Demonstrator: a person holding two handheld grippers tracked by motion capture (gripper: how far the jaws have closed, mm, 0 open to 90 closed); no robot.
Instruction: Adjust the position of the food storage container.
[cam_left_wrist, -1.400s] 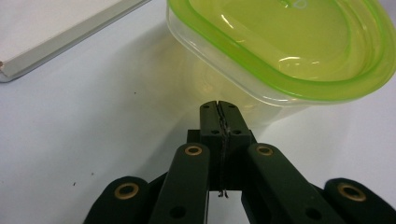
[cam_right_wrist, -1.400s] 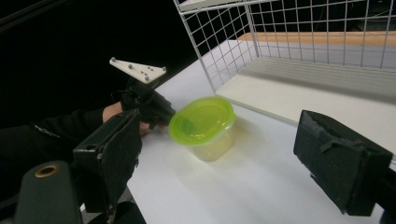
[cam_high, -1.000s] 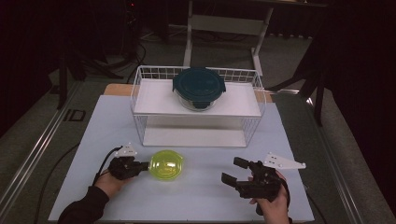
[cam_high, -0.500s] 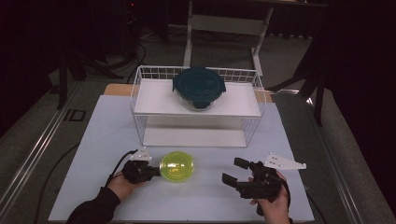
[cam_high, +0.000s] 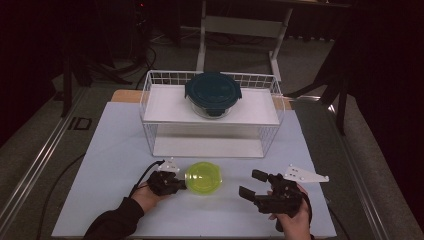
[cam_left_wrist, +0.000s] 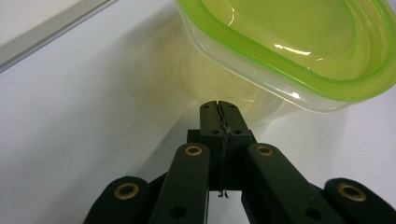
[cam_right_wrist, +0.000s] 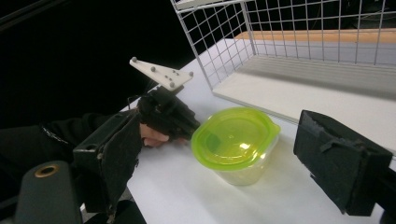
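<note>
Container (cam_high: 203, 178) with a green lid sits on the white worktop (cam_high: 115, 150) near its front edge, before the wire rack (cam_high: 150, 120). Left gripper (cam_high: 176, 183), jaws pressed together, touches its side. Right gripper (cam_high: 254, 186) rests well apart, jaws spread.

– What do you have past your work?
– A white wire basket (cam_high: 212, 117) at the far side of the table (cam_high: 110, 150), a dark teal lidded container (cam_high: 212, 93) on its upper shelf (cam_high: 165, 102).
– And behind the table?
– A pale metal stand (cam_high: 245, 25).
</note>
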